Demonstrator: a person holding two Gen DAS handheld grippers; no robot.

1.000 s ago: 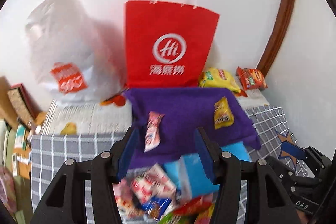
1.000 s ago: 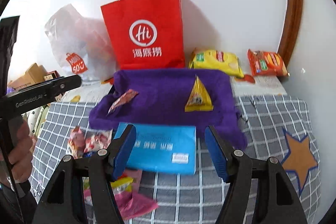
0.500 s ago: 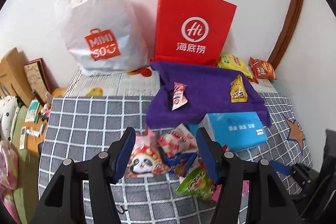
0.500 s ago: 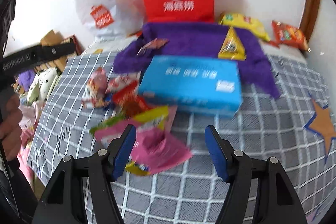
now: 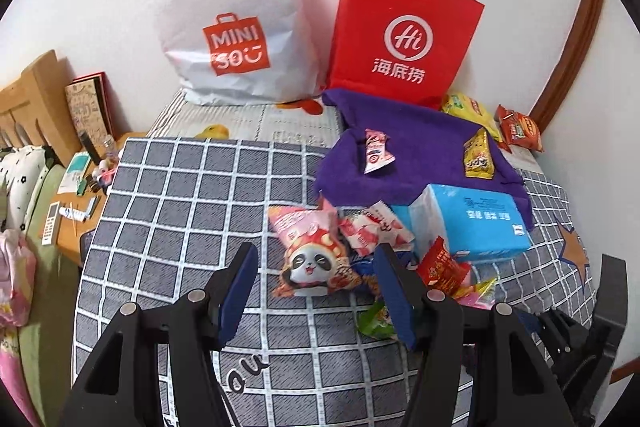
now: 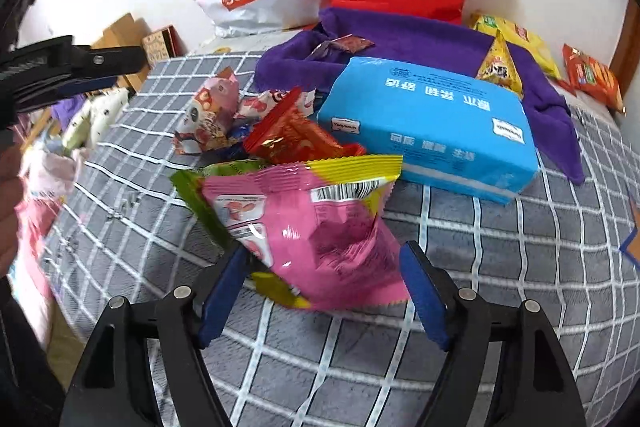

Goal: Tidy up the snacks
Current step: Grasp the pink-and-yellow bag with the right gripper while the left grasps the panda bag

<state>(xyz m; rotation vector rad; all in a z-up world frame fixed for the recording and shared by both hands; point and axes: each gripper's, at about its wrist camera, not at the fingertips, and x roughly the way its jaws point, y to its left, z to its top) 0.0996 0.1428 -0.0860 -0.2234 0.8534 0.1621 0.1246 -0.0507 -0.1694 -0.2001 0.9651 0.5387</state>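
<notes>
A pile of snack packets lies on the grey checked bedcover (image 5: 180,207). My left gripper (image 5: 316,255) hovers open over a panda-print packet (image 5: 310,259) at the pile's left end. My right gripper (image 6: 324,255) has its jaws opening on either side of a pink and yellow packet (image 6: 312,211), and the pads are not pressing it. A red packet (image 6: 296,135) lies just behind. Farther back, a purple cloth (image 5: 420,147) carries a pink-white candy (image 5: 376,151) and a yellow triangular snack (image 5: 478,155). The left gripper (image 6: 72,67) shows at the right wrist view's left edge.
A blue tissue pack (image 6: 432,123) lies between the pile and the cloth. A red paper bag (image 5: 404,39) and a white plastic bag (image 5: 232,27) stand against the wall. A yellow chip bag (image 5: 468,111) and an orange one (image 5: 520,131) lie far right. A cluttered side table (image 5: 76,187) stands left.
Both grippers have come down toward the snack pile. The left one shifted from the purple cloth to the panda packet. The right one's jaws widened, with the pink packet now between them.
</notes>
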